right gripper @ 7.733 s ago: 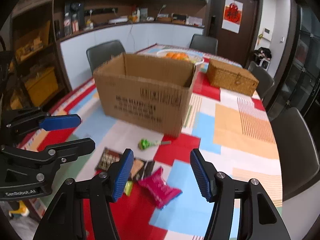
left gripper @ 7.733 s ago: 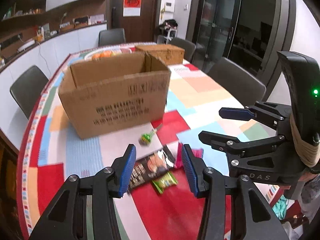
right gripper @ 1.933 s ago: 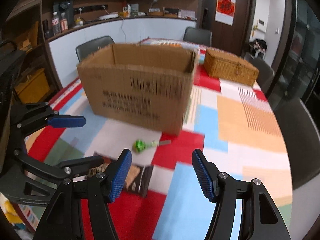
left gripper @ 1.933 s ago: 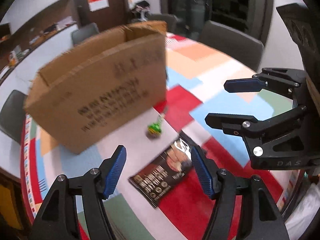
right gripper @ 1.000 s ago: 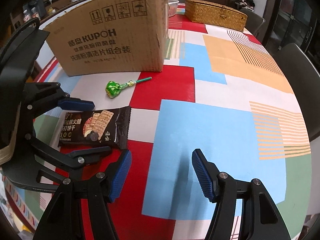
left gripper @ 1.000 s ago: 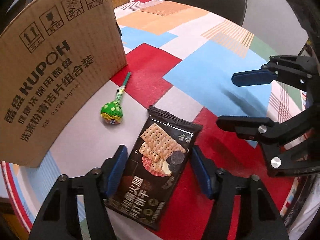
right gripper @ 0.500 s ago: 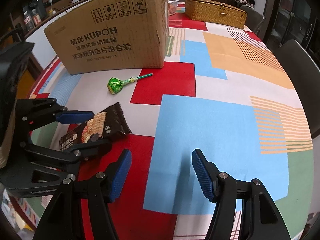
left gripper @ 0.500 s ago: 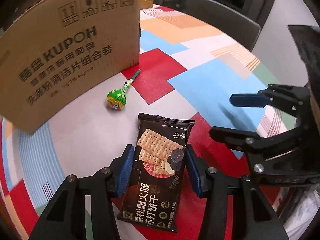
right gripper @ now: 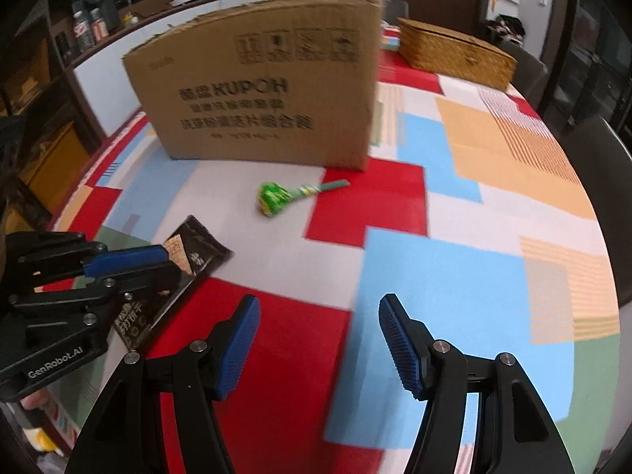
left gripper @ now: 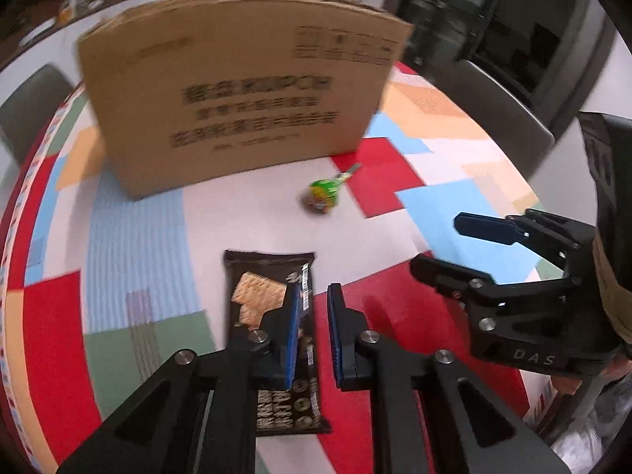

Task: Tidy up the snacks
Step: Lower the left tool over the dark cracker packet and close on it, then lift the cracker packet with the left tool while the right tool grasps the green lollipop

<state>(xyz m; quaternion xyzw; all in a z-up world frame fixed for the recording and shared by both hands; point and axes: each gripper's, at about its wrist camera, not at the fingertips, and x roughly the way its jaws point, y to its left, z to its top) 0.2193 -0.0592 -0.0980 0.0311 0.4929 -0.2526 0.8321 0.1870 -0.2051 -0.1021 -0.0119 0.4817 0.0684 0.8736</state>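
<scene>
Left wrist view: left gripper [left gripper: 312, 339] pinched the cracker packet [left gripper: 260, 296] low centre; lollipop [left gripper: 322, 193] and cardboard box [left gripper: 237, 91] lay above; right gripper [right gripper: 320, 343] gaped.

We see a patchwork tablecloth [right gripper: 454, 276] across the table, a wicker basket [right gripper: 454, 53] at its far right, and dark chairs [left gripper: 501, 94] around it.
</scene>
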